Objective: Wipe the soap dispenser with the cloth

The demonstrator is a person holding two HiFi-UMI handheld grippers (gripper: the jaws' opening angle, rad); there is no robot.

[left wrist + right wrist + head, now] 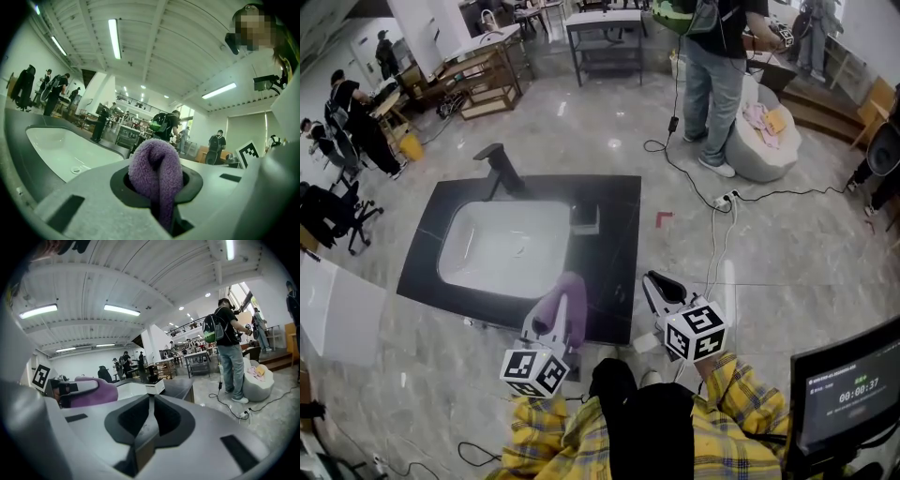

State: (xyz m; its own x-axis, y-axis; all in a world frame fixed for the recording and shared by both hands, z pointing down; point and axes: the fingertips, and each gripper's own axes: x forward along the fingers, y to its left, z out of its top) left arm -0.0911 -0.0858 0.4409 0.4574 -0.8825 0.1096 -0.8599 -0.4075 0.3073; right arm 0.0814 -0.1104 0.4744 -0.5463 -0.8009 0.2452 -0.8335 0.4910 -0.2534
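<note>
A purple cloth (569,295) is bunched between the jaws of my left gripper (555,323), over the near edge of the black counter (614,202). In the left gripper view the cloth (157,168) fills the jaw gap of that gripper (161,187). The soap dispenser (585,218), a small white box with a dark pump, stands on the counter right of the white sink (506,246). My right gripper (658,286) hovers at the counter's near right corner, shut with nothing in it. Its own view shows the right gripper (149,401) aimed at the dispenser (154,386), with the cloth (89,392) to the left.
A black faucet (500,167) stands behind the sink. A person in jeans (712,75) stands beyond the counter by a beanbag (764,131). Cables and a power strip (724,200) lie on the floor at right. A monitor (848,394) is at the near right.
</note>
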